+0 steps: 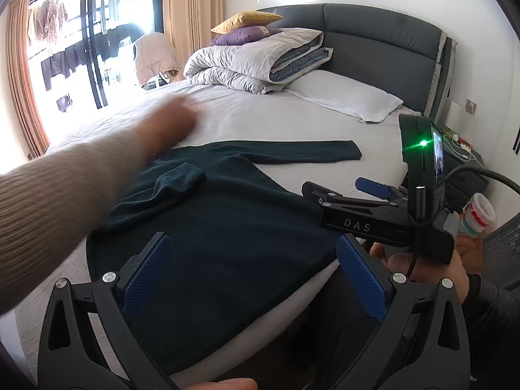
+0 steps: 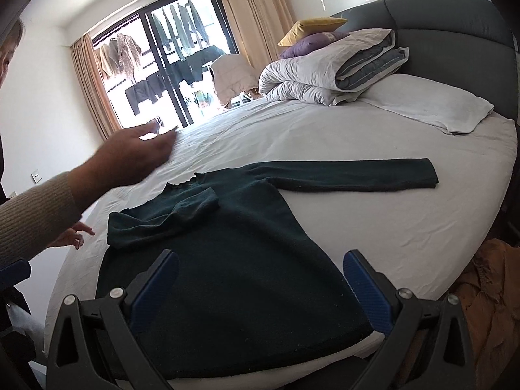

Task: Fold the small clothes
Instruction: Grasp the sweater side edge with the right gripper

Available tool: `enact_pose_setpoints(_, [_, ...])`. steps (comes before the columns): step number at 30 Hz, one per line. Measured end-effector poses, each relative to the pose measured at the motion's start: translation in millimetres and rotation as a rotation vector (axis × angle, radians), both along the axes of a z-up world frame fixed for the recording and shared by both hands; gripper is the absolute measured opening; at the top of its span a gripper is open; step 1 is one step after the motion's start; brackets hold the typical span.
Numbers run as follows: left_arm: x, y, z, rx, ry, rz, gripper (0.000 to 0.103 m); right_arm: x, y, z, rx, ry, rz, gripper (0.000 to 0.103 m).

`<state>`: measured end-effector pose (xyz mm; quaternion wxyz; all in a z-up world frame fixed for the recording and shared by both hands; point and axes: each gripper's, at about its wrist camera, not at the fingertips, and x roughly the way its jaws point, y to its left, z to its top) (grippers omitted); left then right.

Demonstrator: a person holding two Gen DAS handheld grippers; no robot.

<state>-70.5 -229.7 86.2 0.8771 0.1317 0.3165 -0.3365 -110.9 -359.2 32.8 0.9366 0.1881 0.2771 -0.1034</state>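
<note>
A dark green sweater (image 1: 208,227) (image 2: 234,260) lies flat on the white bed sheet (image 1: 292,123) (image 2: 325,136), hem toward me. One sleeve (image 2: 175,214) is folded across the chest; the other sleeve (image 2: 357,172) stretches out to the right. My left gripper (image 1: 255,276) hovers open over the hem, nothing between its blue pads (image 1: 148,276). My right gripper (image 2: 261,289) is open too, above the hem; in the left wrist view the right gripper (image 1: 334,187) sits beside the sweater's right edge, held in a hand. A bare hand (image 2: 136,152) with a beige sleeve (image 1: 48,214) reaches over the sweater's left shoulder.
A folded duvet (image 2: 331,71) with purple and yellow cushions, and a white pillow (image 2: 429,100), lie against the grey headboard (image 1: 373,32). A nightstand with cables (image 1: 461,152) and a striped cup (image 1: 477,214) stand to the right. An orange garment (image 2: 487,292) lies off the bed's right side.
</note>
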Motion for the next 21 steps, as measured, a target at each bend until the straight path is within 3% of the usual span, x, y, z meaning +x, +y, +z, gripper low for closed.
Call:
enact_pose_setpoints(4, [11.5,-2.6,-7.0,0.007,-0.019,0.004,0.103,16.7,-7.6,2.1,0.015,-0.009,0.016,0.103])
enact_pose_setpoints(6, [23.6,-0.7,-13.1,0.021,-0.037,0.027,0.103,44.3,-6.8,7.9,0.021,-0.014,0.076,0.103])
enact_pose_setpoints(11, [88.9,27.7,-34.7,0.055,-0.057,0.178,0.103,164.9,6.8,-2.9,0.128,0.025,0.289,0.102])
enact_pose_setpoints(12, [104.6,36.2,-38.0,0.058,-0.075,0.214,0.103,190.7,7.7,-11.4,0.165,0.051,0.313,0.096])
enact_pose_setpoints(13, [120.0,44.3,-41.5,0.063,-0.092,0.246,0.103,215.5,7.7,-21.9,0.203,0.084,0.314,0.089])
enact_pose_setpoints(16, [177.5,73.5,-53.2,0.114,-0.115,0.351,0.103,286.5,-0.8,-64.2,0.334,0.214,0.256,0.087])
enact_pose_setpoints(19, [237.0,101.5,-64.4,0.134,-0.103,0.425,0.103,322.9,-2.6,-94.2,0.291,0.309,0.187,0.087])
enact_pose_setpoints(21, [270.3,118.2,-69.9,0.135,-0.098,0.457,0.103,337.1,-6.8,-111.3,0.316,0.346,0.167,0.088])
